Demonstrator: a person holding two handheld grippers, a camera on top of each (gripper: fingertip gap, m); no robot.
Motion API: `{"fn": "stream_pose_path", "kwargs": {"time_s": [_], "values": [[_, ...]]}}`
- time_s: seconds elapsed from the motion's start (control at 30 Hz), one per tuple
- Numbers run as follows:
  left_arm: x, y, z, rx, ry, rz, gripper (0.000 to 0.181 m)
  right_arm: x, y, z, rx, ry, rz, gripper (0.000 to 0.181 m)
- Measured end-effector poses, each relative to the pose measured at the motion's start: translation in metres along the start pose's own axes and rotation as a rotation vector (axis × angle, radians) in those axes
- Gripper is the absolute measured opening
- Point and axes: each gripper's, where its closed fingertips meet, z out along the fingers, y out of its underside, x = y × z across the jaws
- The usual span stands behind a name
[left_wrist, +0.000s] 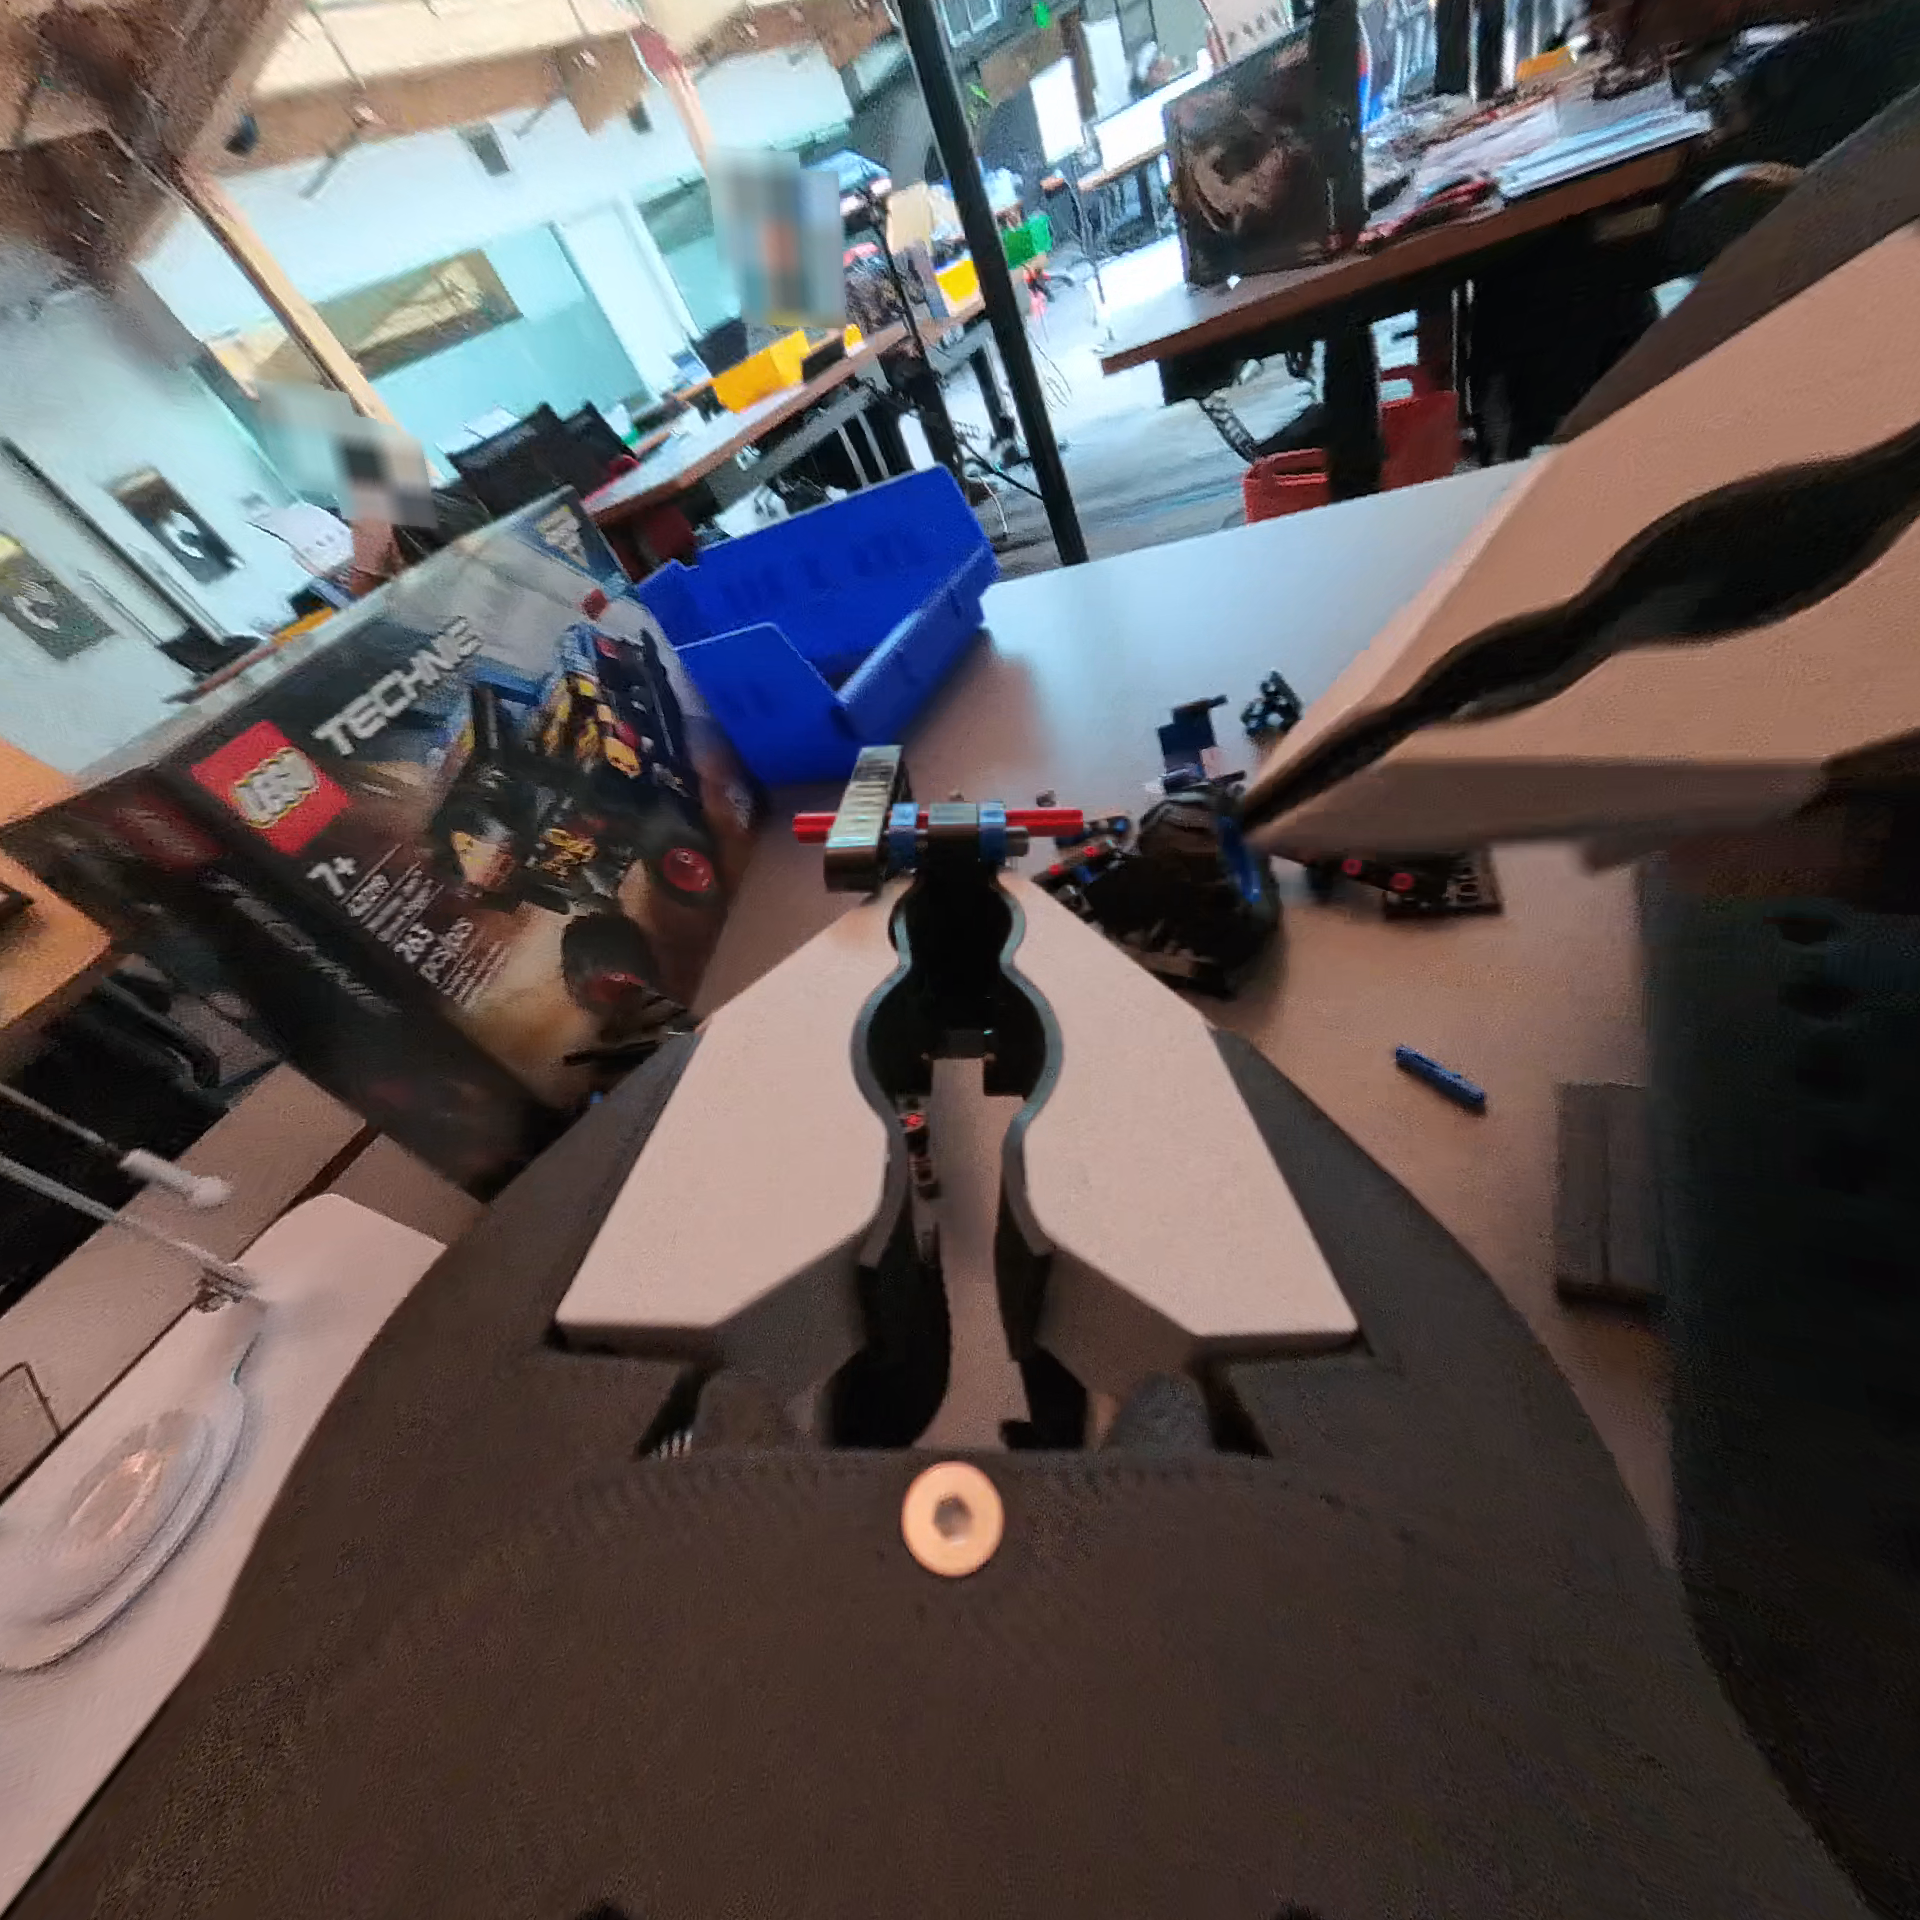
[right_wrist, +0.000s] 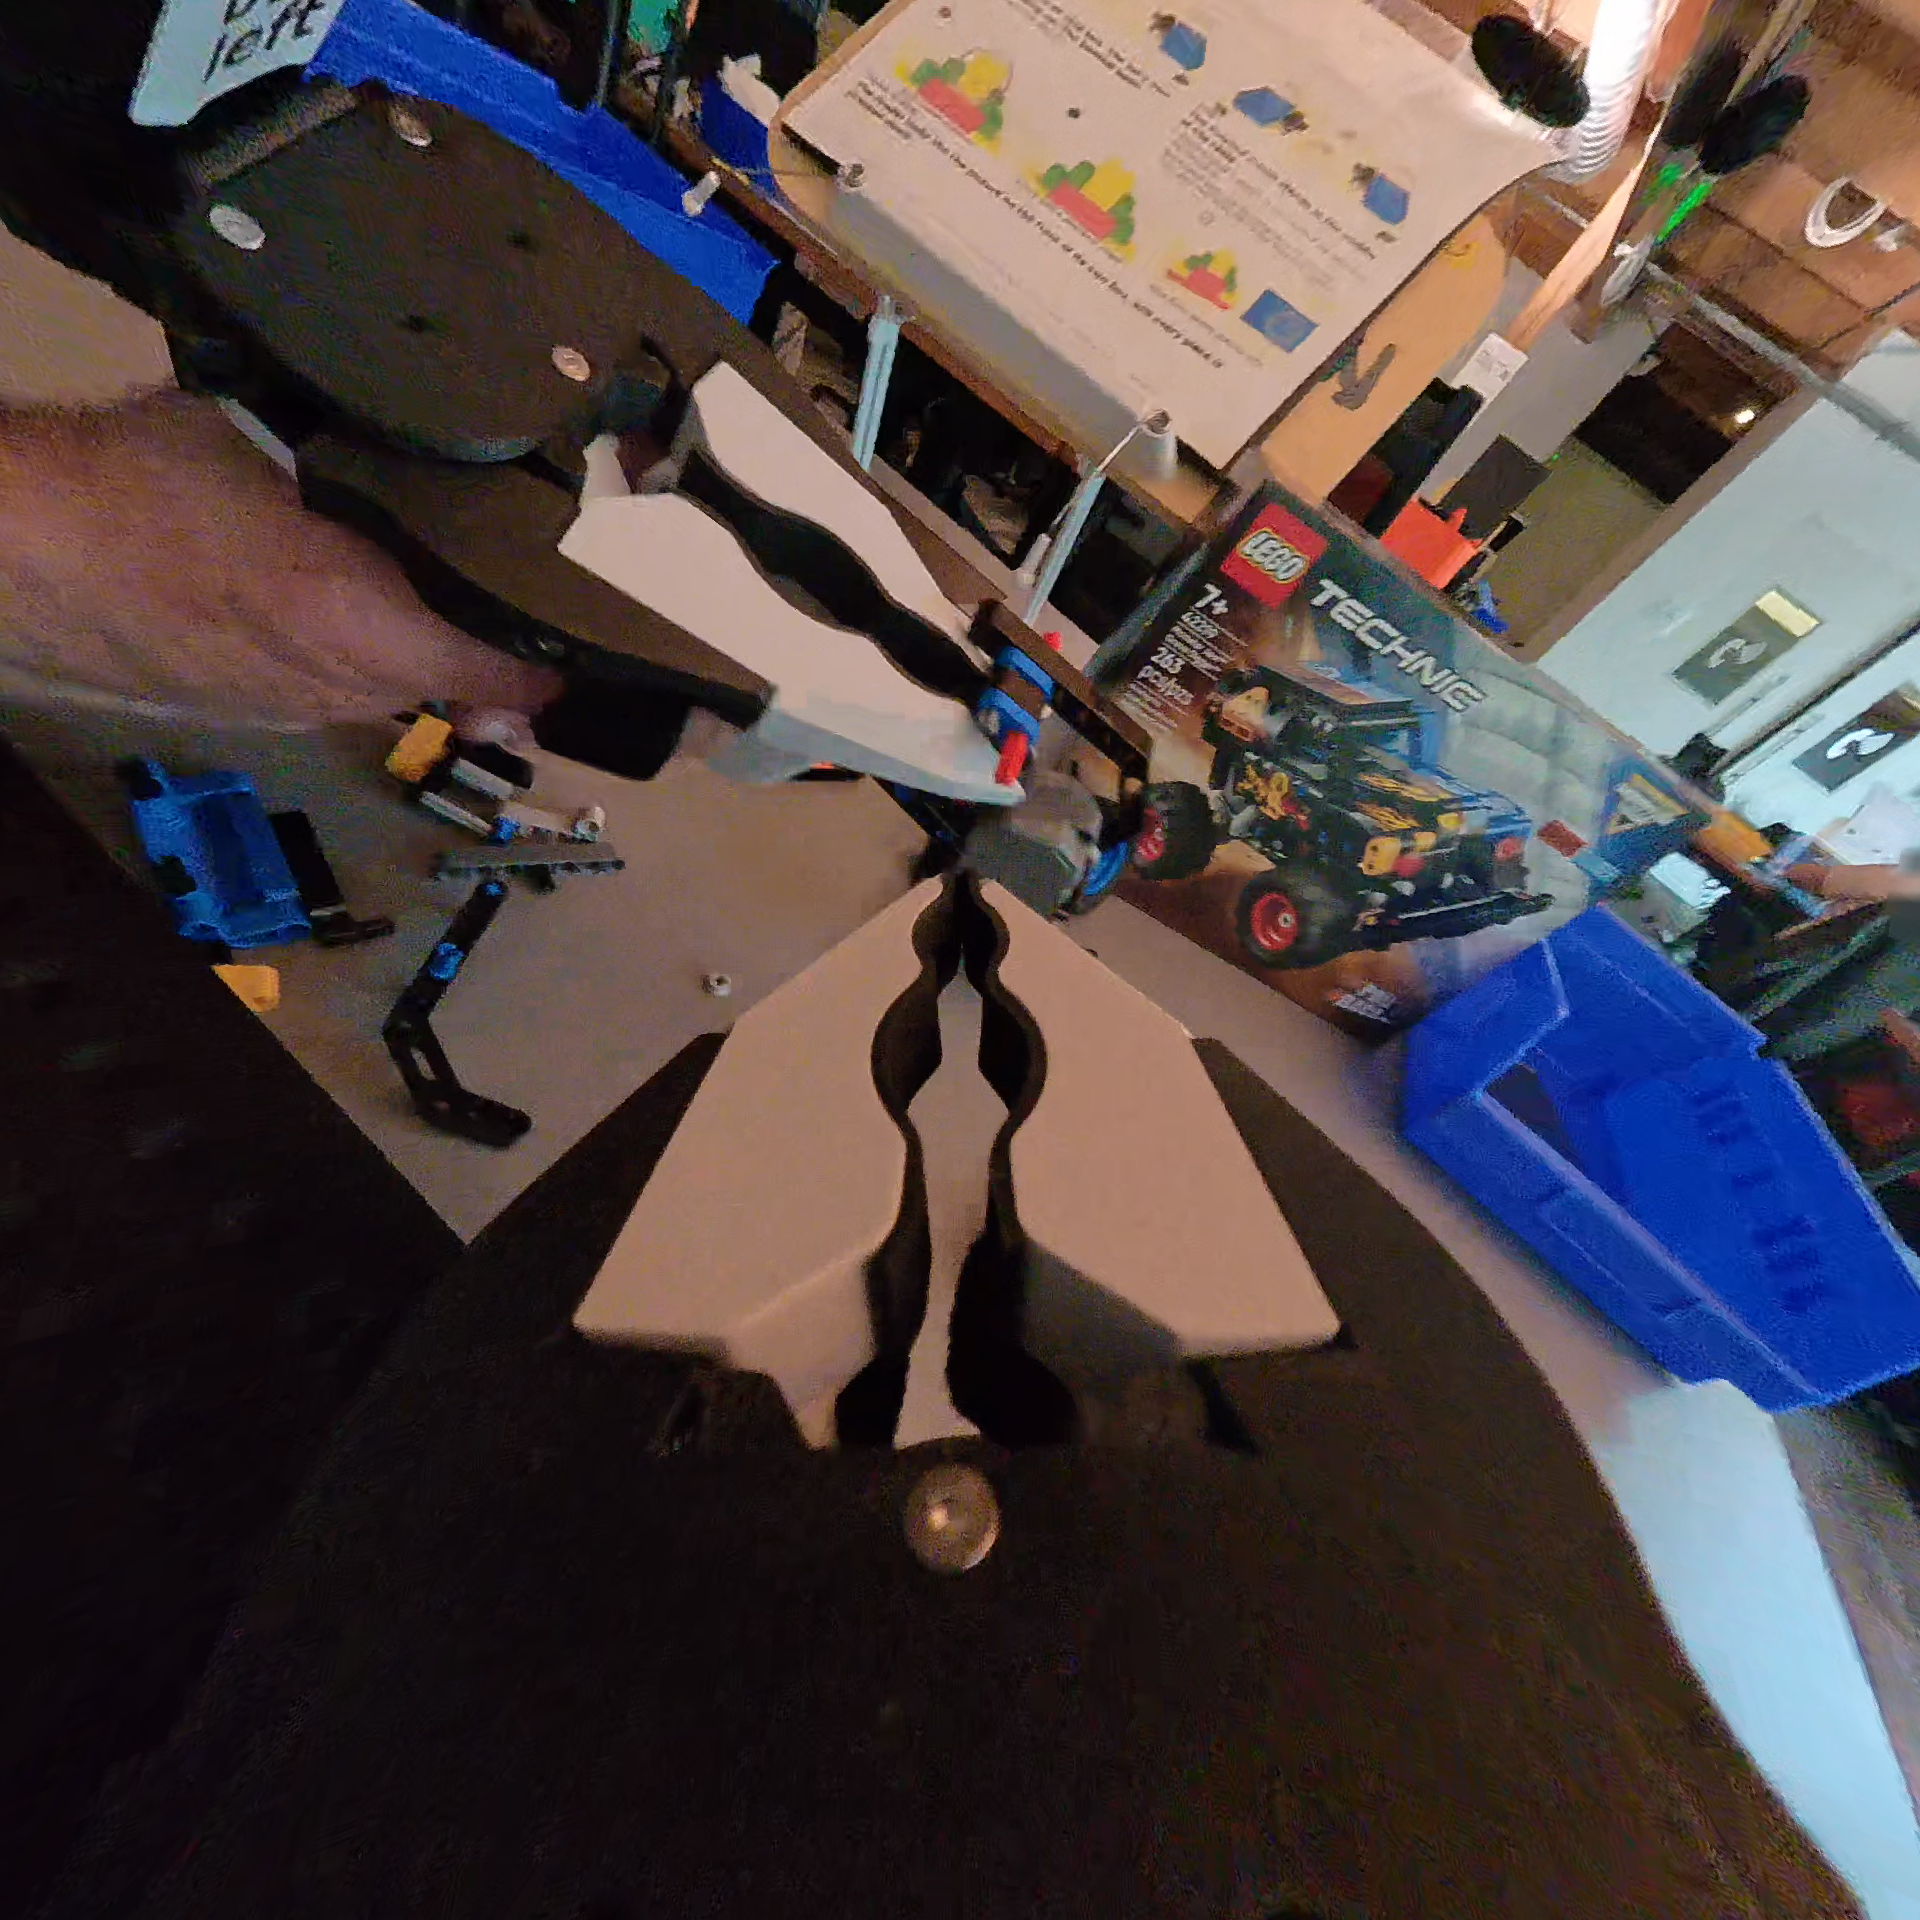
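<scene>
My left gripper is shut on a small brick assembly: a red axle with blue bushes, a grey middle piece and a dark beam at its left end. It is held above the grey table. My right gripper comes in from the right, shut, with its tips against a black tyre with a blue hub. In the right wrist view my right gripper is shut, and its tips are at a blurred grey and blue wheel part. The left gripper is just above with the assembly.
A printed toy-set box stands beside a blue bin. Loose parts lie on the table: a blue pin, a black angled beam, a blue block. An instruction sheet stands behind. A hand holds the left gripper. Left tips to right tips: about 5 cm. About 12 cm separates my right fingertips from the blue pin.
</scene>
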Motion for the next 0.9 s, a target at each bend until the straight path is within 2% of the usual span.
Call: {"fn": "stream_pose_path", "kwargs": {"time_s": [0.1, 0.27, 0.33, 0.43, 0.53, 0.73, 0.83, 0.9], "values": [[-0.004, -0.002, -0.003, 0.023, -0.036, 0.024, 0.004, 0.006, 0.004, -0.014, 0.021, -0.025, 0.027, 0.000], [0.007, -0.003, -0.001, 0.016, -0.047, 0.153, 0.004, 0.004, 0.005, -0.011, 0.060, -0.044, 0.111, 0.000], [0.011, -0.003, 0.000, 0.015, -0.062, 0.236, 0.005, 0.007, 0.006, -0.008, 0.055, -0.038, 0.127, 0.010], [0.019, -0.009, 0.000, 0.027, -0.077, 0.347, 0.005, 0.014, 0.003, -0.007, 0.083, -0.046, 0.159, 0.015], [0.027, -0.014, -0.003, 0.045, -0.066, 0.404, 0.005, 0.018, 0.004, -0.004, 0.077, -0.054, 0.098, 0.033], [0.042, -0.022, -0.011, 0.123, 0.077, 0.302, 0.005, 0.015, -0.005, -0.010, 0.130, -0.162, -0.085, 0.043], [0.051, -0.019, -0.012, 0.122, 0.165, 0.250, 0.005, 0.009, -0.009, -0.010, 0.128, -0.262, -0.117, 0.049], [0.056, -0.014, -0.012, 0.095, 0.208, 0.244, 0.004, 0.002, -0.005, -0.008, 0.087, -0.339, -0.154, 0.047]]}}
